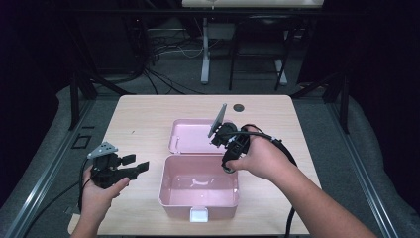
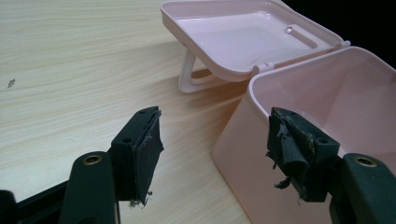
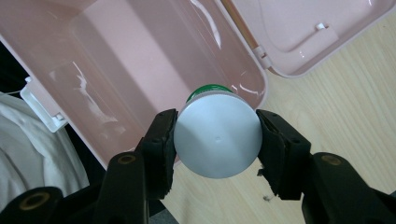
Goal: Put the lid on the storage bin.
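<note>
A: What sits on the pale wood-grain table (image 1: 143, 119)?

B: 1 pink plastic box (image 1: 198, 196) with rounded corners and a white latch on its front wall. Its hinged pink lid (image 1: 190, 136) is thrown back flat behind it, inner face up. Seen from the high view, the box holds nothing but reflections on its floor; the lid's hollow is bare too.

A: And the right gripper (image 3: 217, 140)?

B: Its 2 black jaws are clamped on a round can with a flat silver end and a green body (image 3: 217, 140), about 2 thirds open around it. In the right gripper view the can hangs over the box's rim at the corner nearest the hinge, partly over the cavity, partly over the table. In the high view the right hand (image 1: 260, 158) is at the box's right rear corner.

A: The left gripper (image 2: 215, 154)?

B: Jaws wide apart, nothing between them. It sits left of the box, 1 pad just beside the box's outer wall.
</note>
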Demonstrator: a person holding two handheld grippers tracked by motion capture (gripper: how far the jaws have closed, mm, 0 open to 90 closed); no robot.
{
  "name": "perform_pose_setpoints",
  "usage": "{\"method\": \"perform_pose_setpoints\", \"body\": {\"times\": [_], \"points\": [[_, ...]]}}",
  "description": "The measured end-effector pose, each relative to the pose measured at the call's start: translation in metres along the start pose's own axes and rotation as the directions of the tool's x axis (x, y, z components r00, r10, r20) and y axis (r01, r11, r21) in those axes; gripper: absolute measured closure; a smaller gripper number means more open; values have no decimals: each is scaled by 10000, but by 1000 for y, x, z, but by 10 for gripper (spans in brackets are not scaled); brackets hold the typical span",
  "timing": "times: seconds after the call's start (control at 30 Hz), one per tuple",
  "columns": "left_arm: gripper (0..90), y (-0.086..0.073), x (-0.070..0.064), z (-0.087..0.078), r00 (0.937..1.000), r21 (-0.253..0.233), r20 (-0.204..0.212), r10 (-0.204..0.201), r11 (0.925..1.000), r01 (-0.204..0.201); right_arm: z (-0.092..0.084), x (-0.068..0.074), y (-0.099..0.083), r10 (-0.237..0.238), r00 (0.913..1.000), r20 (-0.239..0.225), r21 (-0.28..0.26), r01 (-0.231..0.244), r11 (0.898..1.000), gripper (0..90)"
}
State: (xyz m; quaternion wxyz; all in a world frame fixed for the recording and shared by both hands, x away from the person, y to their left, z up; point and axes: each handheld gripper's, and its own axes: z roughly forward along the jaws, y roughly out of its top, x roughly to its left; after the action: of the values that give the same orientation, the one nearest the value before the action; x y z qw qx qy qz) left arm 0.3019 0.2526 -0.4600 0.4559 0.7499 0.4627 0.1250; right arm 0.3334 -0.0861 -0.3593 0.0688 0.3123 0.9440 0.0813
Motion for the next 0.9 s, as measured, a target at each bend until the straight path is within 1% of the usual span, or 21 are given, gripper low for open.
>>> {"method": "perform_pose_setpoints", "body": {"times": [0.07, 0.33, 0.37, 0.53, 0.9], "points": [[346, 0, 0, 0, 10000, 0, 6, -4, 10000, 4, 2, 3, 2, -199, 9998, -31, 49, 200, 9998, 501], [346, 0, 0, 1, 10000, -25, -29, -10, 10000, 9, 4, 7, 5, -339, 9994, -60, 161, 340, 9993, 501], [346, -1, 1, 1, 10000, -26, -34, -21, 10000, 21, 5, 8, 6, -462, 9989, -71, 182, 464, 9988, 501], [346, -1, 1, 1, 10000, -21, -46, -34, 10000, 33, 8, 11, 9, -653, 9978, -75, 295, 655, 9974, 501], [346, -1, 1, 1, 10000, -10, -30, -33, 10000, 33, 12, 13, 11, -908, 9958, -131, 355, 912, 9952, 501]]}}
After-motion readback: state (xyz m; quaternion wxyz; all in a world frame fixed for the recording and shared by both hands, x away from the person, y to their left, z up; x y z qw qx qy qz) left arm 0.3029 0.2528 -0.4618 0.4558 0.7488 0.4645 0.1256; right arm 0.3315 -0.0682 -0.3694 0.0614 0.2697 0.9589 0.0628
